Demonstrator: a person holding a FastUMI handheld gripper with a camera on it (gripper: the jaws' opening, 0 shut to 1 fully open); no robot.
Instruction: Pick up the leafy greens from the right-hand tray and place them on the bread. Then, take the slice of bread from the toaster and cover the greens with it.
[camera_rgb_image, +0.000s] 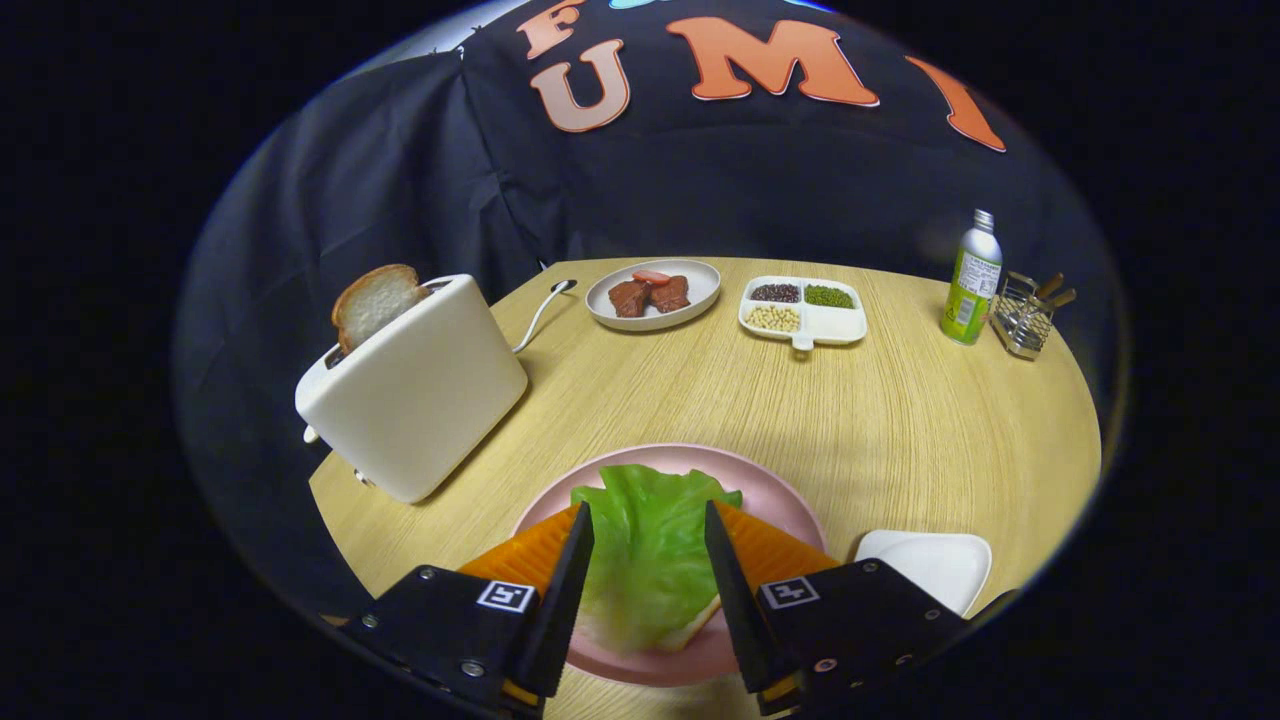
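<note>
A green lettuce leaf (648, 570) lies on a slice of bread (697, 628), whose corner peeks out beneath it on the pink plate (780, 500). My gripper (648, 510) hovers over the leaf with its jaws open. One finger stands on each side of the leaf and neither presses on it. A white toaster (420, 390) stands beyond the fingers to the left, and a bread slice (372, 302) sticks up from its slot. A white tray (930, 565) with nothing on it sits just right of the plate.
At the back of the round wooden table are a plate of meat pieces (700, 278), a divided dish of beans (835, 324), a green bottle (971, 285) and a wire holder (1025, 322). A spoon (545, 305) lies behind the toaster.
</note>
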